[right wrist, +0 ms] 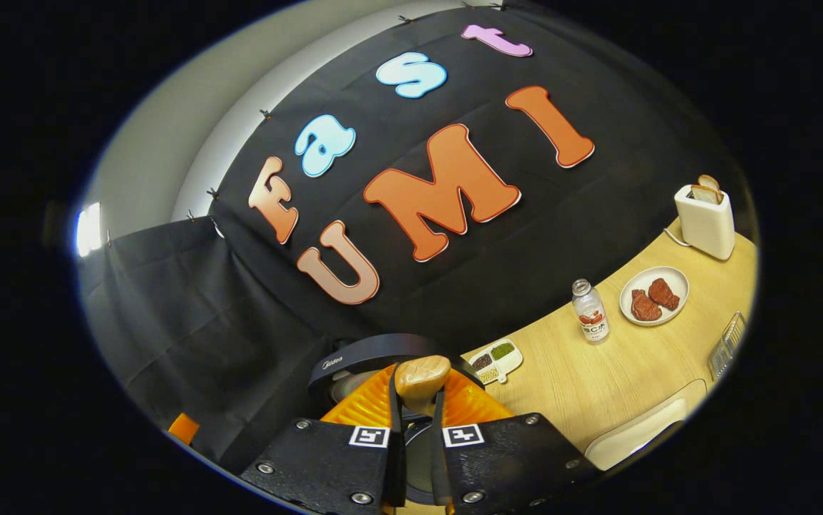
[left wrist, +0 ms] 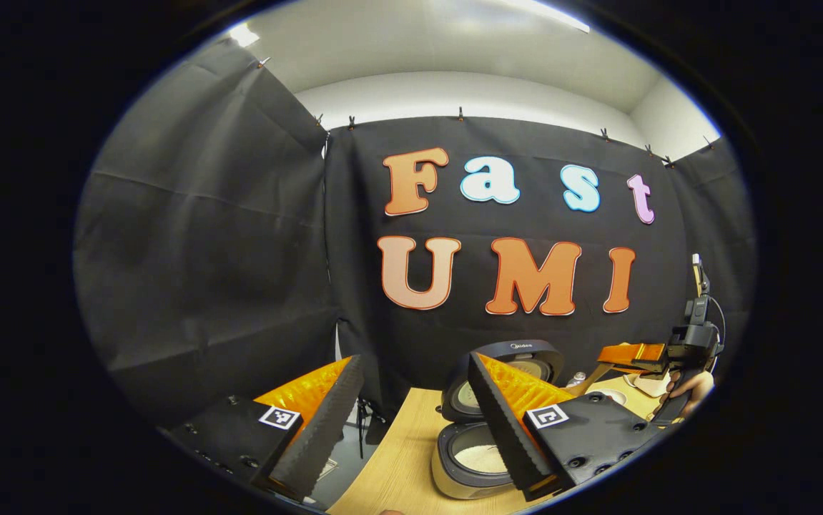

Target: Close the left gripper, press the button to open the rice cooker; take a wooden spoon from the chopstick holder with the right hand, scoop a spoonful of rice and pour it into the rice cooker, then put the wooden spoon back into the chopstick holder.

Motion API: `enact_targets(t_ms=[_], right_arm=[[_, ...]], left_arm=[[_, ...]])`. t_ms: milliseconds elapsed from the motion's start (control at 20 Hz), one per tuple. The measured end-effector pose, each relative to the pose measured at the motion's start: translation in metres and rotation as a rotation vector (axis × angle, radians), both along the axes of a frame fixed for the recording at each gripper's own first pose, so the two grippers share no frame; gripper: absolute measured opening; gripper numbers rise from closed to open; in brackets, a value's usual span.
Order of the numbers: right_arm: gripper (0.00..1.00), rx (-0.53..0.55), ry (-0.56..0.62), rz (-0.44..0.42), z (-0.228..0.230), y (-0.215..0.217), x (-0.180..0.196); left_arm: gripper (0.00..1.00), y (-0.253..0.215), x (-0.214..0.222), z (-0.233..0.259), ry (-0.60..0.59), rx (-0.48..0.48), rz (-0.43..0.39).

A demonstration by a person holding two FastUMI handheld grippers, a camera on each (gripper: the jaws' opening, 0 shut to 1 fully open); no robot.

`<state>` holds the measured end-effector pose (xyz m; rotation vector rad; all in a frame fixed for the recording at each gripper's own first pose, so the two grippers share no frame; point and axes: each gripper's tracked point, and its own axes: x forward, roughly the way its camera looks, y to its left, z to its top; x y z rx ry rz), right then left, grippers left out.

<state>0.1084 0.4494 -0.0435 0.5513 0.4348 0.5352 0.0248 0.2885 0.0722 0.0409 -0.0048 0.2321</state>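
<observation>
Overall, your desk (right wrist: 597,386) carried every item, with the rice cooker (left wrist: 468,458) at its left portion. The cooker's lid (left wrist: 518,357) stood raised and upright behind the pot, and the pot held a pale layer of rice (left wrist: 479,458).

Your left claw (left wrist: 411,422) was released, its two fingers spread well apart; it hovered above the desk edge, with the right finger overlapping the cooker in the left gripper view.

Your right claw (right wrist: 415,429) was clenched on the wooden spoon (right wrist: 422,379). Both fingers pressed the spoon's handle, and the spoon's bowl stood up between the fingertips, in front of the raised lid (right wrist: 375,354). In the left gripper view, that claw (left wrist: 633,355) was just right of the cooker, held by your hand (left wrist: 690,390).

Farther right on the desk stood a toaster (right wrist: 704,218), a plate (right wrist: 658,282) with two pieces of meat, a bottle (right wrist: 590,311) and a small divided dish (right wrist: 497,360).
</observation>
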Motion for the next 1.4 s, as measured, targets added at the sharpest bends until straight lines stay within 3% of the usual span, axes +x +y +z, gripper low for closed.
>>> enact_targets(t_ms=[700, 1400], right_arm=[[0.13, -0.126, -0.141, 0.065, 0.011, 0.013, -0.013], [0.13, -0.325, -0.320, 0.223, 0.001, 0.043, -0.040]], left_arm=[[1.00, -0.001, -0.001, 0.001, -0.001, 0.003, -0.001], [0.99, 0.003, -0.006, -0.001, 0.005, 0.007, 0.017]])
